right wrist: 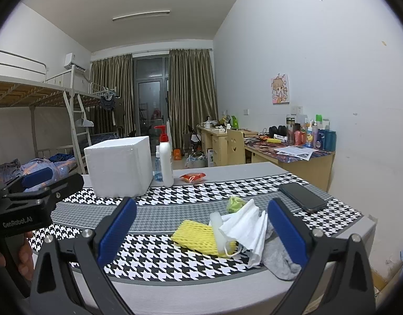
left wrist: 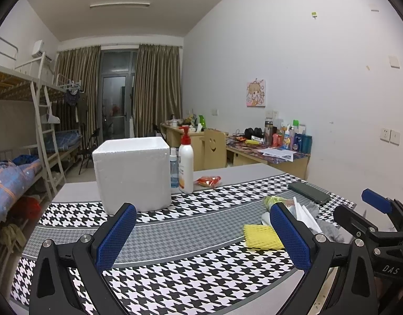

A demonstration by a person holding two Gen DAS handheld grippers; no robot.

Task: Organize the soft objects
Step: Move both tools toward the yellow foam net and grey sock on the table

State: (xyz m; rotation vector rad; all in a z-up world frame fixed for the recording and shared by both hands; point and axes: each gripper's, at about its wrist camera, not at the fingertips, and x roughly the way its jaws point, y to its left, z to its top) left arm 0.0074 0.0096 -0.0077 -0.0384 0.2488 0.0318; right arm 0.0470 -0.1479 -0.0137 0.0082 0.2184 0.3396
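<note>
Right hand-held gripper (right wrist: 201, 227): spread wide, nothing in it, low over the worktop (right wrist: 227, 169).
Left hand-held gripper (left wrist: 202, 232): released too, empty.
Soft pile: lies between the right pads, toward the right one.
Yellow foam net (right wrist: 199, 237): flat, long axis near-right to far-left.
White mask (right wrist: 247, 229): draped over it.
Grey sock (right wrist: 279, 258): nearest, just beside the right pad.

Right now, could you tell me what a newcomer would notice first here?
Probably the white foam box standing at the far left of the houndstooth table mat. Next, the soft pile near the right claw: yellow foam net, white face mask, grey sock.
</note>
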